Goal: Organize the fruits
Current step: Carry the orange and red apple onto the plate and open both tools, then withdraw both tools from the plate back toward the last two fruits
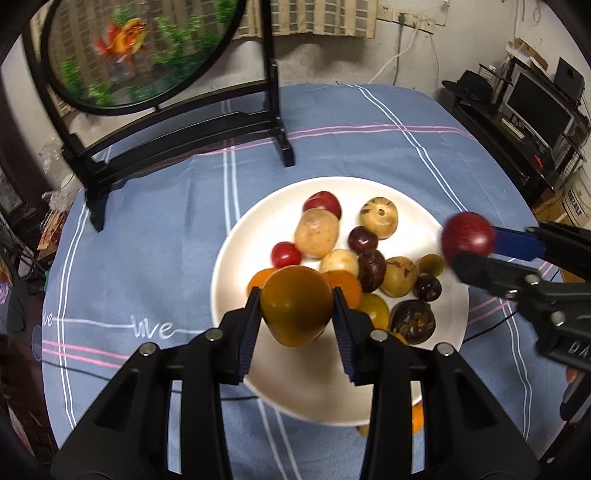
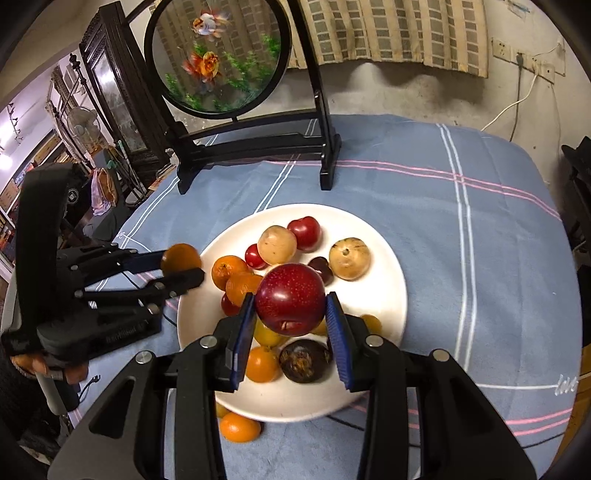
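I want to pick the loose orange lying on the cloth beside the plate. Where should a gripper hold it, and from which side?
Grip the orange across its widest middle, coming from above. It is round and touches the plate rim, so set the fingers along the rim line, not toward it. Both grippers are full now.

A blue tablecloth with white and pink stripes lies under the fingers and spreads far ahead of them. It has the white word "live" on it, left of the left fingers. Far ahead of the fingers and a bit to the left stands a round picture of goldfish and green plants. It sits in a black stand with feet on the cloth. Behind it hangs a striped curtain. White cords hang from plugs on the wall, ahead and to the right. Far right of the left fingers is a dark shelf with a screen and a black hat.
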Motion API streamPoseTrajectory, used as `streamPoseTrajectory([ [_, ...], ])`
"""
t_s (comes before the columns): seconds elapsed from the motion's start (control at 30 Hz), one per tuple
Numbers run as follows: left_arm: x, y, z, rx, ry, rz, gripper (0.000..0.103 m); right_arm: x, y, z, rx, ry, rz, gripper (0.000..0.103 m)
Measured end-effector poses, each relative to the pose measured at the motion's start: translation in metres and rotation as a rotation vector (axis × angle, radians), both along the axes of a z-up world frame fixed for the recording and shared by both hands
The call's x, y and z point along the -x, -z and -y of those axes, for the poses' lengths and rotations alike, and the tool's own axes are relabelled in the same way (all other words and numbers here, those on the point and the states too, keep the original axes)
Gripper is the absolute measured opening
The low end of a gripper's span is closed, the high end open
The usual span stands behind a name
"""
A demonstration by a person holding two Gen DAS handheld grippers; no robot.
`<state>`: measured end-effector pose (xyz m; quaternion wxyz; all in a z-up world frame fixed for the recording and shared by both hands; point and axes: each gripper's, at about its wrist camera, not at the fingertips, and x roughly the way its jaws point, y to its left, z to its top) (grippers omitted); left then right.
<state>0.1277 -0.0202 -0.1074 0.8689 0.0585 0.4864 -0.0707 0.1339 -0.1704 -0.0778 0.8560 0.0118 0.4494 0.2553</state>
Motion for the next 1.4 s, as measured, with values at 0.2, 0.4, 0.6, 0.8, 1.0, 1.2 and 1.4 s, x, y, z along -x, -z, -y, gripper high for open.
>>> streamPoseTrajectory([
  [0.2,-0.015,0.016,0.009,-0.019,0.011,-0.023,0.039,-0.029,0.013,-0.014,0.001,-0.012,-0.052,0.040],
  [0.4,-0.014,0.018,0.008,-0.016,0.015,0.011,0.070,-0.041,0.018,-0.015,0.003,0.012,-0.055,0.059],
  [0.6,-0.015,0.007,-0.003,-0.002,-0.025,0.028,0.070,-0.035,-0.009,0.001,-0.021,0.045,0.030,0.066],
  [0.8,-0.005,-0.014,-0.021,0.028,-0.076,0.050,0.070,-0.013,-0.027,0.020,-0.038,0.066,0.061,0.066],
  [1.0,0.023,-0.027,-0.045,0.059,-0.132,0.064,0.070,0.037,-0.013,0.025,-0.018,0.026,0.034,0.066],
  [1.2,0.067,-0.015,-0.061,0.065,-0.149,0.031,0.069,0.100,0.049,0.004,0.057,-0.054,-0.079,0.066],
  [1.4,0.112,0.016,-0.071,0.076,-0.158,-0.062,0.070,0.115,0.084,-0.022,0.134,-0.088,-0.118,0.066],
])
